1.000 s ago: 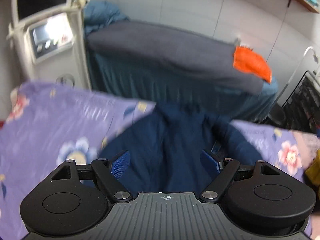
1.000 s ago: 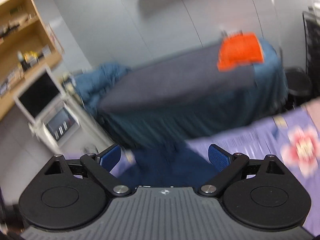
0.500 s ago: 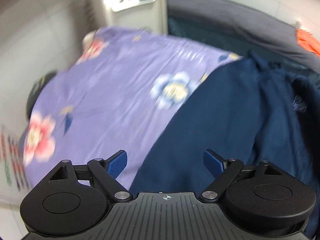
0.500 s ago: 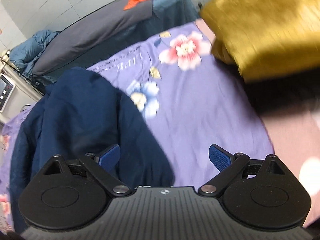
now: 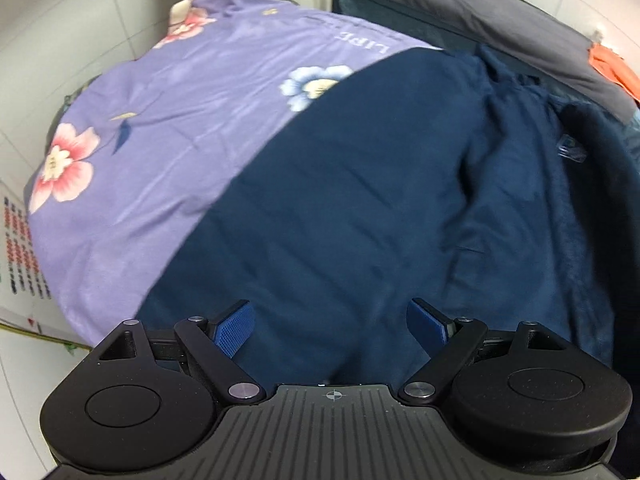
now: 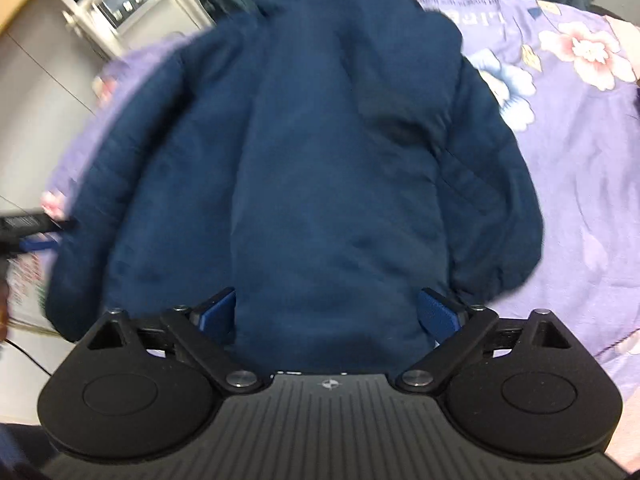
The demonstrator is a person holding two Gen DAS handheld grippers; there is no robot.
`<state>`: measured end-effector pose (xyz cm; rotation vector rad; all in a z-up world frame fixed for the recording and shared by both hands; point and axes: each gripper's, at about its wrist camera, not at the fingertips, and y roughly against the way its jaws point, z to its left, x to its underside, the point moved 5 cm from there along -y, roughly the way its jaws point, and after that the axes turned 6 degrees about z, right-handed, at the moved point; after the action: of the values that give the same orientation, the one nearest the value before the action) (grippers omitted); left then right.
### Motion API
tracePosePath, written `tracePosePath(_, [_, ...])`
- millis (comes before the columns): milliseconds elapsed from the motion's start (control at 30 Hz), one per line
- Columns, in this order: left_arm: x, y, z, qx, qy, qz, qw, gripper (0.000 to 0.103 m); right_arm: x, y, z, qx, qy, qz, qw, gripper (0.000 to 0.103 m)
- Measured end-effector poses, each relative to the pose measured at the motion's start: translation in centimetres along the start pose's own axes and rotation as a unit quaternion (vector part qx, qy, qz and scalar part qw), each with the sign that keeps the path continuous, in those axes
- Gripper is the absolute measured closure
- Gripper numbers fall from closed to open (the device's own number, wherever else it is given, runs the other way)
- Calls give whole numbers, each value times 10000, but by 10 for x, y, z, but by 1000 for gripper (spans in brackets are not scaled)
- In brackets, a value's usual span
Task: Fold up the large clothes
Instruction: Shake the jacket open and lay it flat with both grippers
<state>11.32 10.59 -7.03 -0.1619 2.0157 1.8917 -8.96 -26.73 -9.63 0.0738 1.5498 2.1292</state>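
Soft navy jacket on floral sheet, both tongs spread

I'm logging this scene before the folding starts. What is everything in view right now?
jacket: one, navy, spread on the floral sheet, hem toward both claws
floral sheet: one, purple with pink and blue flowers, under the jacket
second bed: one, grey top over teal skirt, behind the sheet
orange cloth: one, orange, on the second bed's far end
machine with screen: one, white, beyond the jacket on the left
left claw: one, black with blue pads, open over the jacket's hem
right claw: one, black with blue pads, open over the hem
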Motion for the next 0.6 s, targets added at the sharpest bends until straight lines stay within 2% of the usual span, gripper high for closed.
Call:
tracePosePath(33, [1,1,-5,8,-43,0,10000,0,2,0,-4,-56,-30,7,10000,17])
tracePosePath(67, [1,1,-10,15,-86,-1,10000,0,3,4,-8,-176,-48,-56,9998,42])
tracePosePath(100, [2,0,-14,17,-120,-9,9999,0,3,10,-13,-258,-22,-186,9995,74])
tracePosePath(133, [2,1,-18,22,-135,-6,9999,0,3,18,-17,-207,32,-306,9993,82])
tracePosePath(200, [5,-1,-25,55,-143,30,9999,0,-5,38,-30,-30,70,-534,9985,87])
tracePosePath(267, [8,-2,-32,59,-178,49,9998,0,-20,61,-48,3,-14,-865,9963,88])
tracePosePath(367, [9,-2,-44,-59,-312,21,9995,0,-55,112,-78,515,48,-1552,9865,88])
tracePosePath(533, [9,4,-61,-53,-459,-119,9989,0,-126,207,-155,1582,-40,-2611,9523,88])
tracePosePath(600, [9,6,-65,-89,-486,-142,9987,0,-158,231,-183,2041,21,-2806,9379,88])
